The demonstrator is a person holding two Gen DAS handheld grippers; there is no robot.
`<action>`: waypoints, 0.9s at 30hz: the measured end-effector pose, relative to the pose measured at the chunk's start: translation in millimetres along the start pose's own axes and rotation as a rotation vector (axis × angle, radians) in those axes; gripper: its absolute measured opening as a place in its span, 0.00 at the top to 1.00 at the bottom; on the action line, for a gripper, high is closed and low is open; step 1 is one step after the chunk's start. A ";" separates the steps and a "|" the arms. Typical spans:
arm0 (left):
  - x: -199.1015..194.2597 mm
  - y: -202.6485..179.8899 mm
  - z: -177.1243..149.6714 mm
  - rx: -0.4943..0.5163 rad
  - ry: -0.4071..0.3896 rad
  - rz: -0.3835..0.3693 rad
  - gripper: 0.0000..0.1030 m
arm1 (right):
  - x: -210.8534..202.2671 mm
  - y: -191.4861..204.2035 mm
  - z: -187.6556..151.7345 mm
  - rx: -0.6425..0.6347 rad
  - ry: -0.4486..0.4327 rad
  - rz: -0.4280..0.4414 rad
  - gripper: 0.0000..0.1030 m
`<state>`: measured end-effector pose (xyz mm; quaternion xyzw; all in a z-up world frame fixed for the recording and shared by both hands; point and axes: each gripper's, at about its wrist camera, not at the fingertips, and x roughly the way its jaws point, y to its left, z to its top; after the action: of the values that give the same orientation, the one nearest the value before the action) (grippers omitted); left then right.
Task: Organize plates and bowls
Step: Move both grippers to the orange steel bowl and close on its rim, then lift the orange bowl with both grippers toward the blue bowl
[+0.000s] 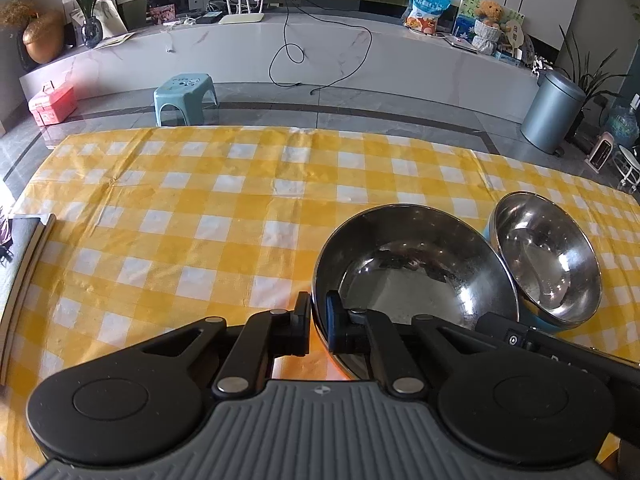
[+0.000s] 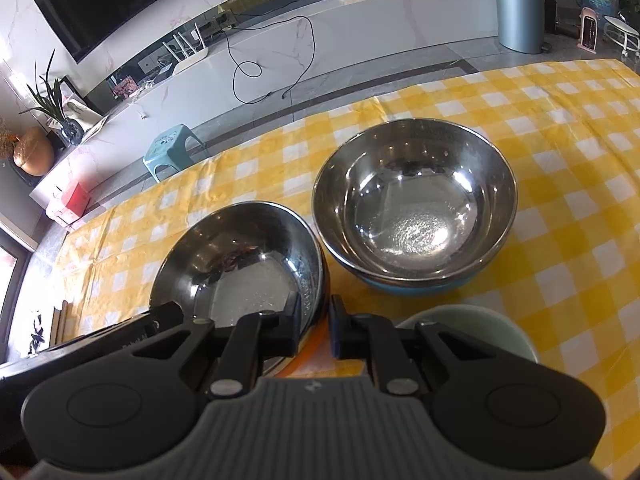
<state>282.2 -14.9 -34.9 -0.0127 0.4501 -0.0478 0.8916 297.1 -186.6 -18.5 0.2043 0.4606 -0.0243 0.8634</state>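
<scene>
The steel bowl, near on the checked cloth, is pinched by its rim from both sides: by the left gripper at its left edge, by the right gripper at its right. A green bowl is seen just right. Farther right, a second steel bowl is set in a blue one.

Two close wrist views, both facing steel bowl
</scene>
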 end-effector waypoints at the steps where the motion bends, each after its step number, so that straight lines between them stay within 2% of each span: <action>1: -5.0 1.9 -1.0 -0.003 -0.007 -0.002 0.92 | -3.6 0.9 -1.4 -0.004 -0.007 0.006 0.89; 9: -62.3 16.8 -18.5 -0.060 -0.054 0.007 0.92 | -41.5 6.0 -24.9 -0.012 -0.007 0.079 0.89; 16: -115.5 18.9 -53.4 -0.096 -0.084 -0.001 0.92 | -91.2 -1.5 -62.1 -0.013 0.002 0.133 0.89; 22: -145.3 10.6 -94.5 -0.118 -0.076 -0.023 0.91 | -129.7 -22.4 -97.7 0.000 0.005 0.141 0.90; 27: -154.9 1.3 -123.2 -0.131 -0.042 -0.064 0.90 | -153.4 -49.0 -121.1 0.043 0.018 0.132 0.91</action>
<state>91.9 3.9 15.9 -0.0864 0.4327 -0.0463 0.8962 102.6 -208.4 29.2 0.2530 0.4532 0.0248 0.8544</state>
